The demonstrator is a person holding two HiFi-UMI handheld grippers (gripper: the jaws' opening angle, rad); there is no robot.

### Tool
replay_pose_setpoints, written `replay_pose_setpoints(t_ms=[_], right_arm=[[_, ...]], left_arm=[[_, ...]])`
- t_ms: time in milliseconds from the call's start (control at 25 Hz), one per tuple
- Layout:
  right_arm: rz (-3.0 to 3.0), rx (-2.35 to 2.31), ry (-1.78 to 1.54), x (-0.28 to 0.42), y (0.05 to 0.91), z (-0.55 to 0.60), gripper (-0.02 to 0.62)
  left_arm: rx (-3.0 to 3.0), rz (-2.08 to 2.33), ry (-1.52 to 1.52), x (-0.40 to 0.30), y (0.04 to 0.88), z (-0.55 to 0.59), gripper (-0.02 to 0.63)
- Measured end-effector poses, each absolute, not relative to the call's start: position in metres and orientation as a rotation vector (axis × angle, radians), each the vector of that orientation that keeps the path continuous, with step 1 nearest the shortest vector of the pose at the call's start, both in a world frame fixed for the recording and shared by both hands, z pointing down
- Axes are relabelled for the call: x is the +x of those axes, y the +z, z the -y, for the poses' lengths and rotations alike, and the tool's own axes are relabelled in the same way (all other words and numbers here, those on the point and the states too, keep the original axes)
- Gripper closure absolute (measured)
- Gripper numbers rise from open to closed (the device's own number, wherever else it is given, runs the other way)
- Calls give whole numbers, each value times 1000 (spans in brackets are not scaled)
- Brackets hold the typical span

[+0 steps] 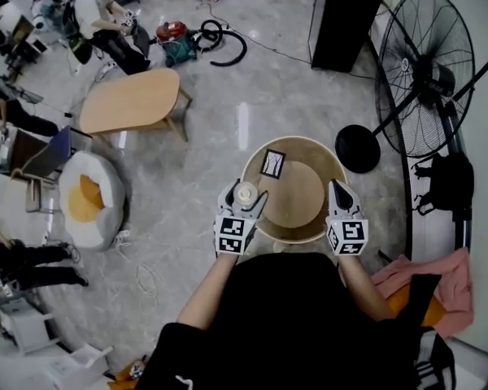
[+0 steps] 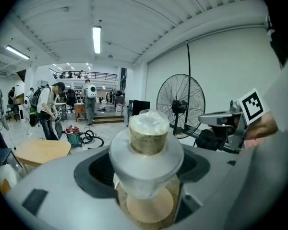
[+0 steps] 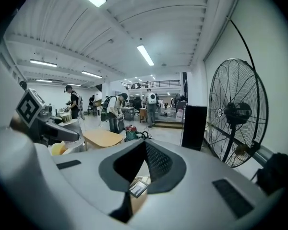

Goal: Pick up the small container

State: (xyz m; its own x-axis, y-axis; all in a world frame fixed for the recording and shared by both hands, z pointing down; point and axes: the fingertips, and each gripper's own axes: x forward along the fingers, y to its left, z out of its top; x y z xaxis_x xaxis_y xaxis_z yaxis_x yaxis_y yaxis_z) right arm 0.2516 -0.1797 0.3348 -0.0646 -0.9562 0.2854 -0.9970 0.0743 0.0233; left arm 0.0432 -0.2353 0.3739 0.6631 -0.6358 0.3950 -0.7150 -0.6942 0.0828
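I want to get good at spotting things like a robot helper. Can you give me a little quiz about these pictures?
1. Which gripper holds the small container?
A) the left gripper
B) the right gripper
C) neither
2. True or false: the right gripper is clamped on the black-framed card.
3. Fill in: the tall black thing standing on the floor to the right of the round table is a ___.

Key
1. A. The left gripper's jaws are shut on the container.
2. False. Its jaws are together with nothing in them, and the card lies on the round table.
3. fan.
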Motion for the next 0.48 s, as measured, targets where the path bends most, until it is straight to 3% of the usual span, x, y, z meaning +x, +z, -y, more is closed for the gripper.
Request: replay_pose_setpoints(t_ms=[480], right_arm=[[2086,2084,259,300,325,163,574]], left_arm=[[2690,1073,510,78,362,222,253]])
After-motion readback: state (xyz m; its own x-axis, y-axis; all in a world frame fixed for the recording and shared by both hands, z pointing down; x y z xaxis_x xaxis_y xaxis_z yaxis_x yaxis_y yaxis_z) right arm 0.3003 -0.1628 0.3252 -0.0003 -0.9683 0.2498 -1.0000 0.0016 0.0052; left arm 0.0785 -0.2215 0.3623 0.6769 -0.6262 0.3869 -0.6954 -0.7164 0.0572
